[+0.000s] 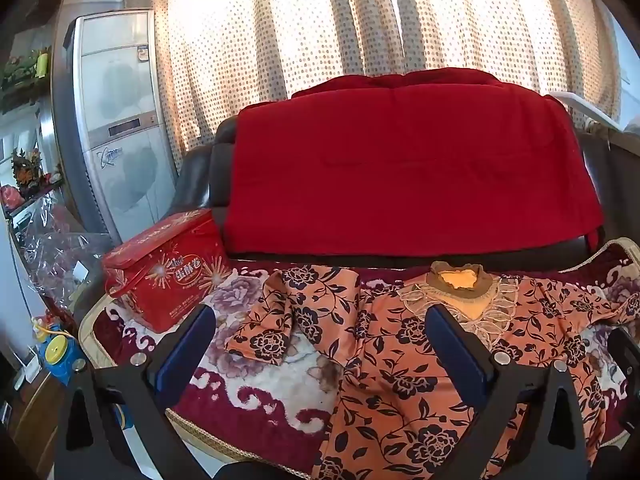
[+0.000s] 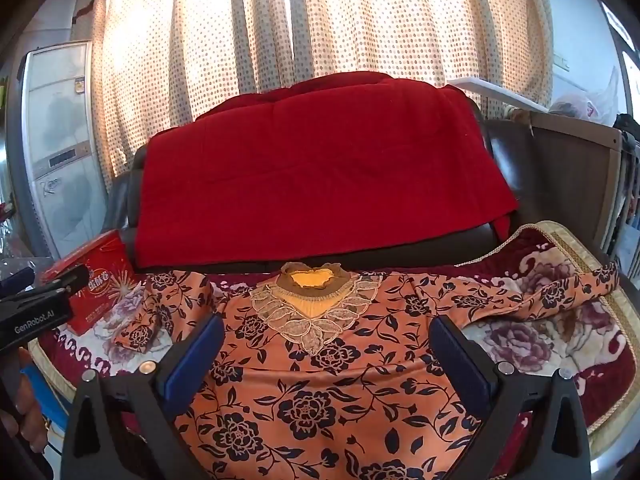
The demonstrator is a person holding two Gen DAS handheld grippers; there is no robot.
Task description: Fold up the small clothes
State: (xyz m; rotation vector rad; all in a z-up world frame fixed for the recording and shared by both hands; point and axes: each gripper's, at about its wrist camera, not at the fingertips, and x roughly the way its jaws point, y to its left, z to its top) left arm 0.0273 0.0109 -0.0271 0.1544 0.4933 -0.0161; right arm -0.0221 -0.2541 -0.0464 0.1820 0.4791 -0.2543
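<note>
An orange top with a dark flower print (image 1: pixel 400 392) (image 2: pixel 320 400) lies face up on a floral blanket, its lace collar (image 2: pixel 314 300) toward the sofa back. Its left sleeve (image 1: pixel 288 312) lies bent and partly folded over; its right sleeve (image 2: pixel 520 300) stretches out to the right. My left gripper (image 1: pixel 320 336) is open and empty, hovering over the top's left side and the blanket. My right gripper (image 2: pixel 326 344) is open and empty, hovering over the chest of the top. The left gripper's body shows at the left edge of the right wrist view (image 2: pixel 36 312).
The blanket (image 1: pixel 260 396) (image 2: pixel 540 344) covers a seat. A red cloth (image 1: pixel 400 168) (image 2: pixel 312 184) drapes the dark sofa back. A red tin box (image 1: pixel 164 268) (image 2: pixel 96 284) stands at the left on the blanket. A tall air conditioner (image 1: pixel 120 120) and dotted curtains stand behind.
</note>
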